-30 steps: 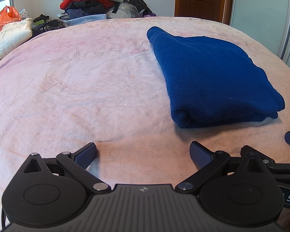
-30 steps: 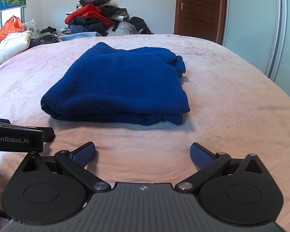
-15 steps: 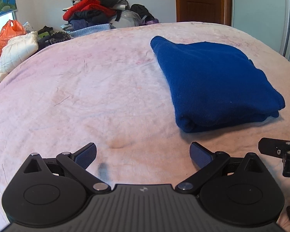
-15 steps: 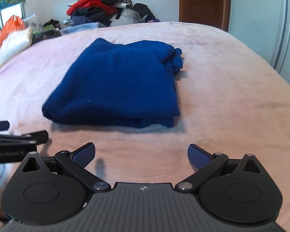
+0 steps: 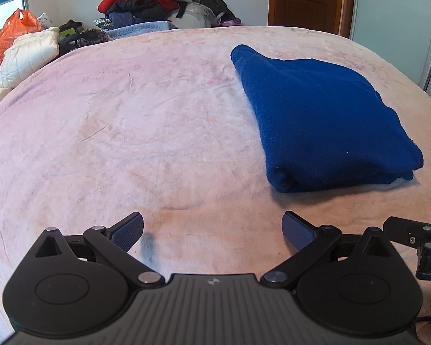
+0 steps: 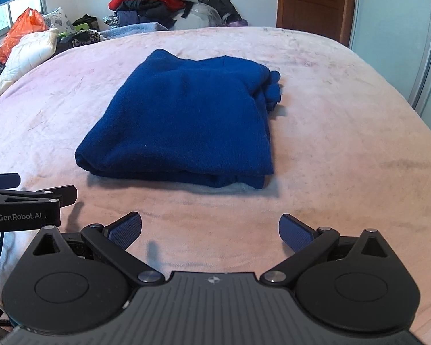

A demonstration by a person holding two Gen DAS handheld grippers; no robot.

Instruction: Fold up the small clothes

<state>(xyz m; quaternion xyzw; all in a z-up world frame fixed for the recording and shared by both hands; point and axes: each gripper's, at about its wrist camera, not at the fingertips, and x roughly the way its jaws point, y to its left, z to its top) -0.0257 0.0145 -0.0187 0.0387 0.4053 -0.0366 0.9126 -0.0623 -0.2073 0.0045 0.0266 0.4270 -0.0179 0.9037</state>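
— Blue sweater (image 6: 184, 120) first, then: what do we have around it?

— We see it folded into a thick rectangle on the pink bed (image 5: 115, 132). Beyond the far edge of the bed sits a heap of clothes (image 5: 149, 3) topped with red, a white quilted bundle (image 5: 26, 54) and an orange plastic bag (image 5: 11, 31) at the far left, and a brown door (image 6: 316, 3) behind. Bare bedcover lies between our fingers and the garment.

— Where does it lie for each of us?

— From our right gripper (image 6: 211, 231) it is straight ahead, slightly left of centre, its layered near edge facing us, well apart from the fingertips. From our left gripper (image 5: 212, 230) it sits ahead and to the right, its rolled near corner just beyond the right finger.

— And the fingers?

— Both pairs are spread wide, blue pads (image 5: 297, 230) angled outward, holding nothing. Whether they touch the bedcover we cannot tell. Each gripper shows at the edge of the other's view, side by side.
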